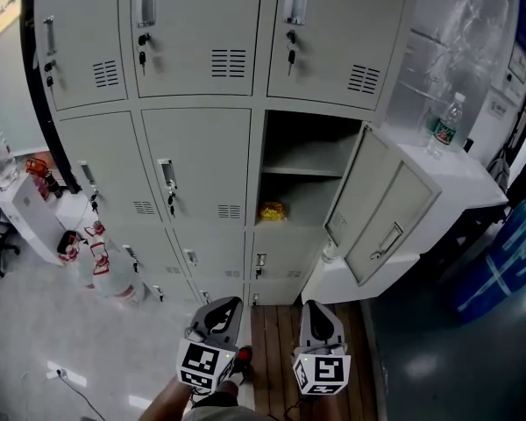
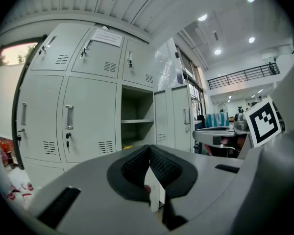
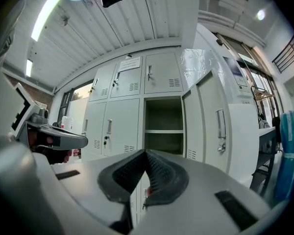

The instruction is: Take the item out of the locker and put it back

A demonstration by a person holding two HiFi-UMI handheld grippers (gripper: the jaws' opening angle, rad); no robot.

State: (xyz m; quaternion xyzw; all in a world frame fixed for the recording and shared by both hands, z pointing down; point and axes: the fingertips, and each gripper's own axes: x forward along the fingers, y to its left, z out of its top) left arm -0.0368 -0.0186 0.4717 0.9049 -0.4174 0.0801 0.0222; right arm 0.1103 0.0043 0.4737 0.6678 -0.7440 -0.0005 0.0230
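The item [image 1: 272,210], small and yellow, perhaps a crumpled packet though it is too far off to be sure, lies on the floor of the open compartment [image 1: 309,191], below its inner shelf. The door [image 1: 381,204] is swung wide to that compartment's right, which leaves the way in free. The left hand-held gripper [image 1: 223,310] and the right hand-held gripper [image 1: 320,314] hang low, well short of the compartment, each with its 2 jaws pressed together on nothing, so I'd judge the reach is not yet begun.

The item [image 1: 273,210] is yellow; the locker [image 1: 197,147] is plain pale grey.
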